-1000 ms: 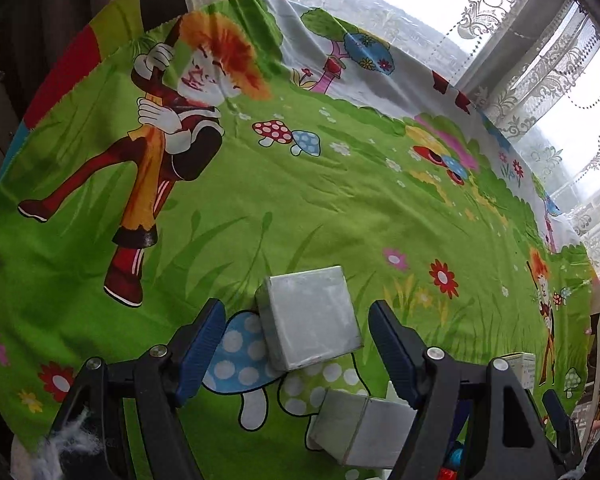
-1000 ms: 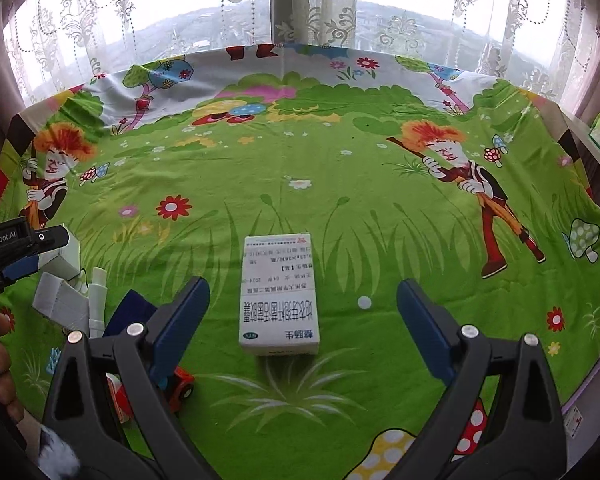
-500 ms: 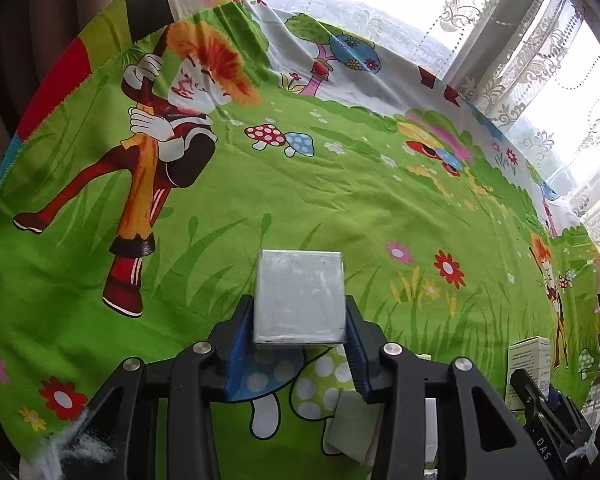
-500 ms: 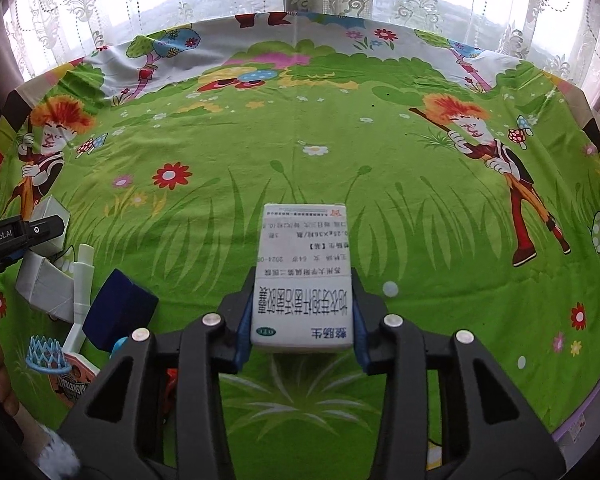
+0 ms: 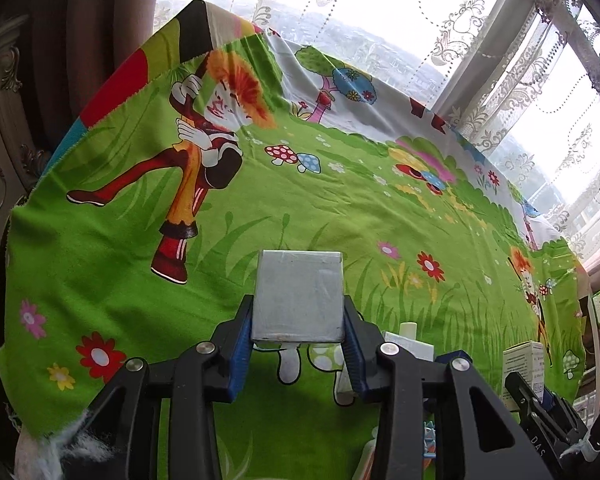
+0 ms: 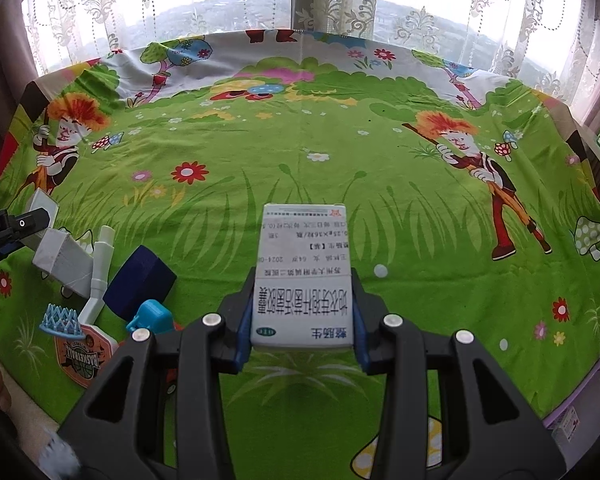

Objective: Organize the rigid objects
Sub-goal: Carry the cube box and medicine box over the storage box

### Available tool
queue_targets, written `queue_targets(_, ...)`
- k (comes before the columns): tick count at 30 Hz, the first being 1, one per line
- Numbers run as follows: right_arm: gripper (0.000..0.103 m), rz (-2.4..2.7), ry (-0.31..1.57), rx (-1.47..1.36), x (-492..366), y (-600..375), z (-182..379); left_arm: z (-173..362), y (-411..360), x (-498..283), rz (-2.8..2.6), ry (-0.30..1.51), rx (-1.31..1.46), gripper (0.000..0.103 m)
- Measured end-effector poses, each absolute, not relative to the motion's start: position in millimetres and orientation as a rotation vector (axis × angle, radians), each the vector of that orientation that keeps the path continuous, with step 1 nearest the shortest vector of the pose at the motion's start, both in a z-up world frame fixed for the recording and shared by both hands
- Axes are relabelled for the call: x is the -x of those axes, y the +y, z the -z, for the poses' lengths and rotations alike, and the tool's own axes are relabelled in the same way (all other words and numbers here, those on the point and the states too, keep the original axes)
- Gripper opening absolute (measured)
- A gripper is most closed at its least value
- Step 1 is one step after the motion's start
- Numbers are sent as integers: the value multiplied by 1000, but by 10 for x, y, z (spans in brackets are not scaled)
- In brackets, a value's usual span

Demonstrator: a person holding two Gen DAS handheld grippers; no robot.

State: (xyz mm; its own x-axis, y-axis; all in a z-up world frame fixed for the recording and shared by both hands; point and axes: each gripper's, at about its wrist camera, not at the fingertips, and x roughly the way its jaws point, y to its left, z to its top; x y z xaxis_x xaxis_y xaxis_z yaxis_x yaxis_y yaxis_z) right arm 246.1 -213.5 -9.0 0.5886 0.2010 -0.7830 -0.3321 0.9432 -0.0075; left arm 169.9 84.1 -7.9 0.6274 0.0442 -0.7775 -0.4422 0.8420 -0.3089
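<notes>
From the left wrist, the left gripper [image 5: 298,344] pinched a grey box [image 5: 299,295] between its pads. From the right wrist, the right gripper [image 6: 302,320] clamped a medicine carton [image 6: 304,276]; left of its fingers, a toy pile [image 6: 100,276] lay unsorted.

Two grippers are in use over one green cartoon-print cloth [image 6: 420,240]: the left gripper [image 5: 299,330] clamps one plain grey box [image 5: 299,294], and the right gripper [image 6: 302,312] clamps one white medicine box [image 6: 303,272]. At the cloth's near left edge lie one more grey box [image 6: 62,258], one white plastic tube [image 6: 100,268], one dark blue block [image 6: 140,280], one light blue plastic piece [image 6: 152,316] and one toy basketball hoop [image 6: 74,336]. Two orange-haired cartoon figures are printed on the cloth. One window with lace curtains [image 6: 160,8] stands behind.
</notes>
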Motion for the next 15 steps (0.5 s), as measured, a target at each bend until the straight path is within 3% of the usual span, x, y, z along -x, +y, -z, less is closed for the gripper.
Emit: queue_targets(15, 44, -350, 836, 154, -1809, -2348, -161, -214, 261, -1142, -169, 788, 462, 41)
